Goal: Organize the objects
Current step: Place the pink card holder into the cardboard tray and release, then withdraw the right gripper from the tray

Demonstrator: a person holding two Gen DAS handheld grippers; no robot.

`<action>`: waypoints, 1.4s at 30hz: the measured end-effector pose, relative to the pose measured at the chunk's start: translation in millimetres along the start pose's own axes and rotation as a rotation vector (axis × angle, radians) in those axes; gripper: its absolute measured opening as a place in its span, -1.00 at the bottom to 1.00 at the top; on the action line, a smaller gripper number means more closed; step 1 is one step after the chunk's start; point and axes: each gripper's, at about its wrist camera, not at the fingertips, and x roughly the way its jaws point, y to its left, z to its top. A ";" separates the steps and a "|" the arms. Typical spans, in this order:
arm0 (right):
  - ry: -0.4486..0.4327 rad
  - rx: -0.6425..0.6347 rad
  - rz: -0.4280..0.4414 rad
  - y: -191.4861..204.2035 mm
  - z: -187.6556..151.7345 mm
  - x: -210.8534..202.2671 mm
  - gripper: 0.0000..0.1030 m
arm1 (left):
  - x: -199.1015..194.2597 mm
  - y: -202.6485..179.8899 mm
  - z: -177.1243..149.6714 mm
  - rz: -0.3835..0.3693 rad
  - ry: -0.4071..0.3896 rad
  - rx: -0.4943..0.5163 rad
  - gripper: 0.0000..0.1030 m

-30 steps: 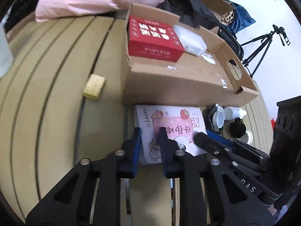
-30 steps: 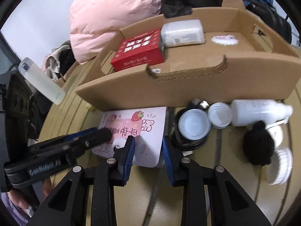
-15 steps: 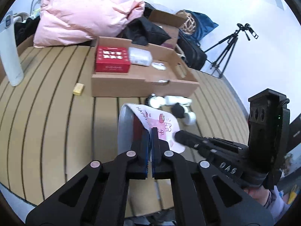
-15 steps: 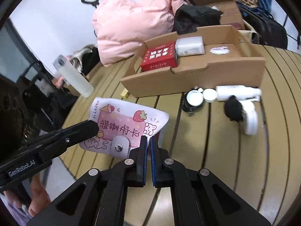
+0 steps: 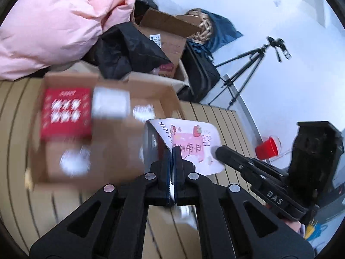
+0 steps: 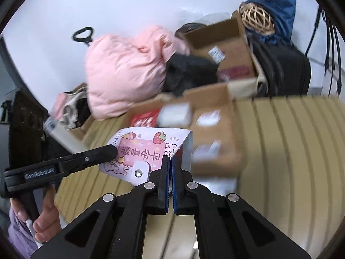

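A pink and white gift bag [image 5: 192,144] with a strawberry print and a snap flap hangs in the air between both grippers; it also shows in the right wrist view [image 6: 144,151]. My left gripper [image 5: 172,151] is shut on its left edge. My right gripper [image 6: 168,161] is shut on its right edge. Below and behind the bag lies the open cardboard tray [image 5: 120,151] with a red box [image 5: 64,114] and a white packet [image 5: 110,102] inside. The tray [image 6: 215,129] is blurred in both views.
The slatted wooden table [image 6: 291,151] spreads under the tray. A pink puffy jacket [image 5: 54,26], a black garment [image 5: 127,51] and an open carton [image 5: 166,32] pile behind it. A tripod [image 5: 248,69] and a red cup [image 5: 267,149] stand at the right.
Both grippers closed on the gift bag, lifted it off the table and carried it up towards the tray. The small bottles and lids on the table have dropped out of view.
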 end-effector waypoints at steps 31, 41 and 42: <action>0.071 -0.209 -0.193 10.2 52.8 37.6 1.00 | -126.0 32.0 -45.1 0.462 -0.135 0.196 0.70; 0.049 -0.202 -0.114 67.8 -65.5 -87.4 1.00 | -235.7 14.3 -201.5 0.527 -0.235 0.174 1.00; 0.037 -0.199 -0.117 73.8 -79.9 -98.2 1.00 | -239.1 13.8 -212.7 0.530 -0.233 0.164 1.00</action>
